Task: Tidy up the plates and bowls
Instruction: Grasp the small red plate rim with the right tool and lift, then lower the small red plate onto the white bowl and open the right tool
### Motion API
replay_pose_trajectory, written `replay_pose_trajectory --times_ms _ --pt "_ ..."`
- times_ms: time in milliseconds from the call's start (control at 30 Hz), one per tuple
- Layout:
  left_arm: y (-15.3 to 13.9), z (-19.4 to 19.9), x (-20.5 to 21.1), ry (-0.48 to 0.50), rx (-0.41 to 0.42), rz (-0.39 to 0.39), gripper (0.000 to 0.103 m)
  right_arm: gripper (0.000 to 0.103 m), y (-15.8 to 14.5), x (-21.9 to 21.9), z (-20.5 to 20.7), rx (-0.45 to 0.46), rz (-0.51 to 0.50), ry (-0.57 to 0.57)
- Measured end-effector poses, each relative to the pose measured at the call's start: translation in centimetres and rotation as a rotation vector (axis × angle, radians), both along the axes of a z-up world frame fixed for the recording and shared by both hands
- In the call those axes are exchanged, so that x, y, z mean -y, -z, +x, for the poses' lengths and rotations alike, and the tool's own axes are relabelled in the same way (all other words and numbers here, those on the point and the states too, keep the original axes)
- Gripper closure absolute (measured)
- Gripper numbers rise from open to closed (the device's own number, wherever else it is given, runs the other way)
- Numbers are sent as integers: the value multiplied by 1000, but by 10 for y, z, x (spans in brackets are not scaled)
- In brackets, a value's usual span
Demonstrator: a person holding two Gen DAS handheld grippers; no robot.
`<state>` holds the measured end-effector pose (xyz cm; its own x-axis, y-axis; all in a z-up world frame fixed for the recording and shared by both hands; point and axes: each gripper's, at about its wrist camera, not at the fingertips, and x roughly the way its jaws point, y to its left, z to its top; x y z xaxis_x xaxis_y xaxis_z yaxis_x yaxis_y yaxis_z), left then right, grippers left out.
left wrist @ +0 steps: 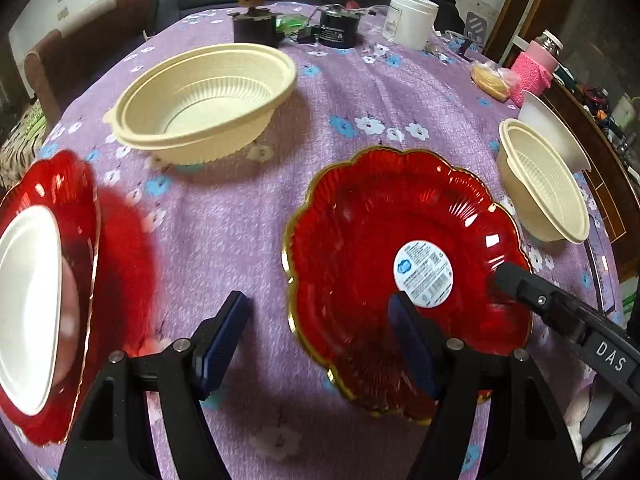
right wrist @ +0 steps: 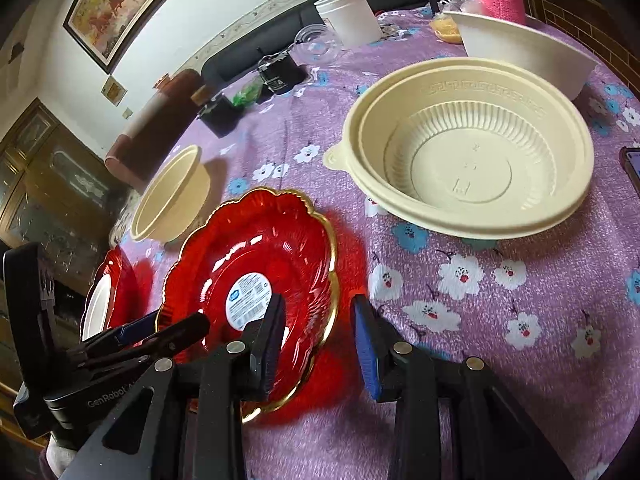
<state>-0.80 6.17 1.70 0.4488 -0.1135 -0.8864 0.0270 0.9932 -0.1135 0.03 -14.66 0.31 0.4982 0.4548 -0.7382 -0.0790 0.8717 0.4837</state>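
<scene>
A red scalloped plate with a gold rim and a round sticker (left wrist: 360, 248) (right wrist: 288, 248) lies on the purple flowered cloth. My left gripper (left wrist: 317, 298) is open, and the plate's left rim sits between its wide-apart fingers without being touched. My right gripper (right wrist: 319, 300) is also open around the opposite rim, one finger over the plate and one outside it. A second red plate (left wrist: 80, 208) (right wrist: 120, 272) holding a white dish (left wrist: 28, 300) lies at the left. A big cream bowl (left wrist: 208, 100) (right wrist: 172, 196) stands behind; another cream bowl (left wrist: 544, 184) (right wrist: 472, 160) is beside a white bowl (left wrist: 552, 128) (right wrist: 520, 52).
At the table's far side stand a white jar (left wrist: 412, 20), black gadgets (left wrist: 338, 30), a snack bag (left wrist: 490, 78) and a bottle in a pink sleeve (left wrist: 536, 68). A phone (right wrist: 632, 168) lies at the right edge. Brown chairs (left wrist: 60, 64) stand beyond the table.
</scene>
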Motion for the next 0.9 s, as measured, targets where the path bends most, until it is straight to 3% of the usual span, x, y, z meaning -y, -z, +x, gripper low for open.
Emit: replay_pose_trajectory --times_ms 100,133,167,233,367,600,900 --pt "0 1 5 7 19 15 32 67 0 -1 0 12 0 2" --pt "0 0 8 21 26 22 38 67 0 -2 0 17 -1 1" --pt "-1 -1 13 37 38 32 53 67 1 -3 0 23 -4 -2" --pt "-1 -2 19 52 45 44 63 69 1 -7 -1 33 -20 -13" --pt "-3 -5 16 26 49 26 65 86 -1 -4 -5 46 -35 1" --pt "-33 -30 8 14 140 20 67 86 -34 -15 -24 140 -78 -13" --pt "-66 -71 -62 -109 210 20 67 86 -68 -84 -32 199 -77 -138"
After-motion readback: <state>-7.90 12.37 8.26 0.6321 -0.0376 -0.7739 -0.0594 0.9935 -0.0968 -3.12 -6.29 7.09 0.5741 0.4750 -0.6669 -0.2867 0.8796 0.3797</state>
